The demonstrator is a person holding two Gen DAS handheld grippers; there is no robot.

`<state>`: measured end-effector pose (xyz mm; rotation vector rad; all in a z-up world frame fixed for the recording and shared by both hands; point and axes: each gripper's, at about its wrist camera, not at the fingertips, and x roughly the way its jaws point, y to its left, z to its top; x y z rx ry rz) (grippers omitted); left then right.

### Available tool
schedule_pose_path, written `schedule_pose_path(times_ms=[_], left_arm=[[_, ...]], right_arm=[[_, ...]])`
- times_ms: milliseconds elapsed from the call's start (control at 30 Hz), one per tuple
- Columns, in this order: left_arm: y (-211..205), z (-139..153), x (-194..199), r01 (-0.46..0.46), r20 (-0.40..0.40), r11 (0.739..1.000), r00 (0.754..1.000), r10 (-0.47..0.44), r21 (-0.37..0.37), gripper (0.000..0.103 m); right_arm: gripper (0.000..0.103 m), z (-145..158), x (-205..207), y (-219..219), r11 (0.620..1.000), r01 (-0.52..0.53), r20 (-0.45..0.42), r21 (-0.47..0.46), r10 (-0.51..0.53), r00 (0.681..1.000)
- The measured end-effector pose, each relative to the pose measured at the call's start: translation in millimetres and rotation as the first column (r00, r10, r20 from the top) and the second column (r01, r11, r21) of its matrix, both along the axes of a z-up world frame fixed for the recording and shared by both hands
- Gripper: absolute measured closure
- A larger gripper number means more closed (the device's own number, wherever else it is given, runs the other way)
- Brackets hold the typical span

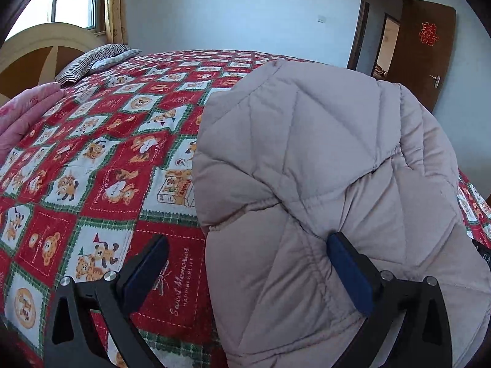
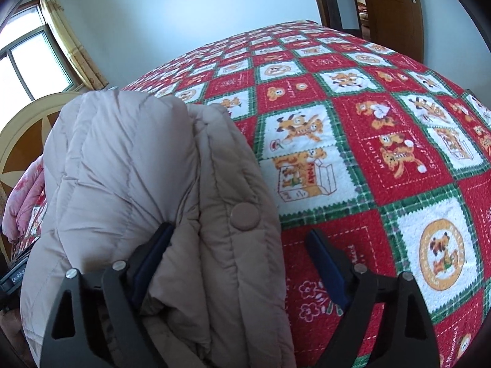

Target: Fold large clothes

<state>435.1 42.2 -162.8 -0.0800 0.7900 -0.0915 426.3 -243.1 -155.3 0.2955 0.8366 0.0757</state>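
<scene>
Folded puffer coat [image 1: 307, 159] sits between both spread grippers, left gripper [image 1: 248, 263] and right gripper [image 2: 239, 254], long axis running away.

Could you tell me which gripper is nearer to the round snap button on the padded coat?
Right. The right gripper straddles the coat edge just below the snap button. The left gripper straddles the opposite edge; no button shows there.

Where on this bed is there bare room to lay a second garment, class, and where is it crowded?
Free: the wide stretch of bedspread beyond the folded jacket, running towards the door. Also free: the strip between the jacket and the pink blanket. Crowded: the near edge, where both open grippers straddle the jacket's sides.
</scene>
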Motion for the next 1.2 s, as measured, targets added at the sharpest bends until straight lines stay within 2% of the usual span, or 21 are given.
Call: schedule_pose_path(times_ms=[100, 200, 300, 400, 533, 567, 600, 667, 800, 900, 1000, 1200], left_arm=[[5, -5, 2, -0.005, -0.016, 0.999, 1.0, 0.004, -0.051, 0.001], [12, -12, 5, 0.002, -0.043, 0.992, 0.999, -0.007, -0.128, 0.001], [8, -10, 5, 0.002, -0.044, 0.992, 0.999, -0.008, -0.123, 0.001], [0, -7, 2, 0.01, -0.021, 0.996, 1.0, -0.012, -0.09, 0.001], [-2, -7, 4, 0.038, -0.035, 0.994, 0.998, -0.042, -0.1, 0.001], [-5, -5, 2, 0.048, -0.03, 0.995, 0.998, -0.05, -0.089, 0.008], [-10, -2, -1, 0.077, -0.019, 0.994, 0.997, -0.079, -0.082, 0.025], [-21, 3, -6, 0.106, 0.002, 0.994, 0.994, -0.106, -0.035, 0.04], [-29, 9, -13, 0.123, 0.023, 0.992, 0.992, -0.124, 0.024, 0.06], [-31, 18, -20, 0.137, 0.044, 0.989, 0.989, -0.139, 0.056, 0.073], [-27, 31, -30, 0.15, 0.066, 0.987, 0.986, -0.154, 0.058, 0.078], [-20, 58, -56, 0.168, 0.112, 0.983, 0.978, -0.175, 0.07, 0.081]], right_arm=[[0.023, 0, 2, 8, 0.999, -0.035, -0.001, -0.01, 0.035, 0.999], [0.03, -4, 6, 6, 0.996, -0.077, -0.013, 0.041, 0.077, 0.997], [0.041, -4, 7, 7, 0.991, -0.115, -0.018, 0.066, 0.116, 0.993], [0.043, -5, 9, 9, 0.99, -0.125, -0.02, 0.073, 0.126, 0.992], [0.046, -6, 9, 10, 0.99, -0.123, -0.006, 0.071, 0.123, 0.992], [0.052, -5, 8, 11, 0.989, -0.13, 0.001, 0.069, 0.131, 0.991], [0.057, -4, 8, 12, 0.989, -0.133, 0.005, 0.069, 0.133, 0.991], [0.063, -3, 6, 13, 0.987, -0.139, 0.01, 0.078, 0.139, 0.99], [0.076, 3, 1, 17, 0.988, -0.144, 0.027, 0.056, 0.142, 0.989], [0.08, 7, -2, 15, 0.989, -0.133, 0.036, 0.059, 0.131, 0.991], [0.082, 13, -9, 10, 0.988, -0.124, 0.054, 0.091, 0.12, 0.991], [0.083, 24, -23, 13, 0.983, -0.145, 0.078, 0.111, 0.137, 0.988]])
